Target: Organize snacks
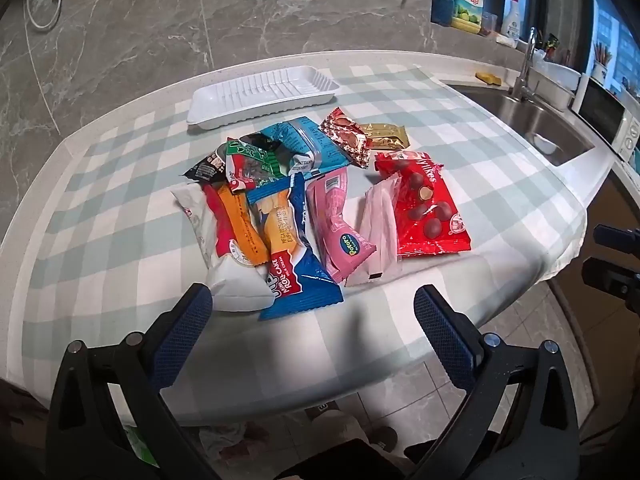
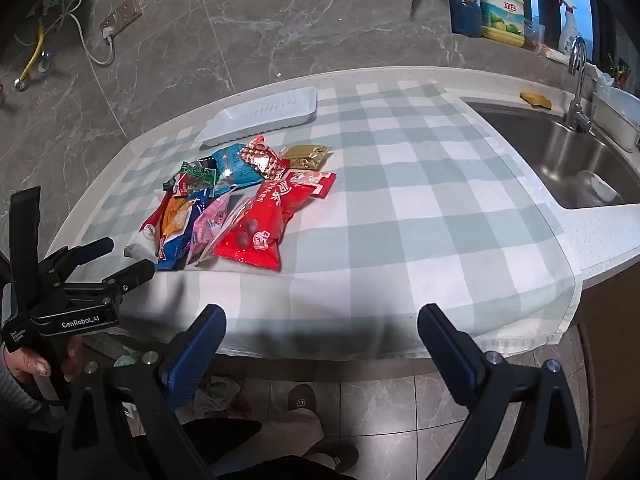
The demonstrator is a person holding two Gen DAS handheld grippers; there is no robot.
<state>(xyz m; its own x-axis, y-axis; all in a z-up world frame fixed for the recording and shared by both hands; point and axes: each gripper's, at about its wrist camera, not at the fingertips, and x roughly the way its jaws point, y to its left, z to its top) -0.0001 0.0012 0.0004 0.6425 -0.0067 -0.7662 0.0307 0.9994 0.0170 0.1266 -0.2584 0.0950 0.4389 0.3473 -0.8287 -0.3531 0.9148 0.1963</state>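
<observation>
A heap of snack packets lies on the checked cloth: a red chocolate-ball bag (image 1: 424, 204) (image 2: 264, 224), a pink packet (image 1: 340, 224), a blue roll-cake packet (image 1: 296, 248), an orange-and-white packet (image 1: 228, 232), a teal packet (image 1: 308, 144) and a gold bar (image 1: 386, 136) (image 2: 306, 156). Behind them sits a white ribbed tray (image 1: 262, 94) (image 2: 260, 120) holding nothing. My left gripper (image 1: 312, 312) hangs open over the near table edge, just short of the heap; it also shows as the left gripper (image 2: 120, 258) at the left of the right wrist view. My right gripper (image 2: 322, 330) is open over bare cloth, to the right of the heap.
A steel sink (image 2: 568, 156) with a tap (image 2: 578, 80) is set in the counter to the right. Bottles and a yellow detergent jug (image 2: 502, 8) stand on the far ledge. A microwave (image 1: 608, 116) stands beyond the sink. A person's slippered feet (image 2: 316, 432) are on the tiled floor below.
</observation>
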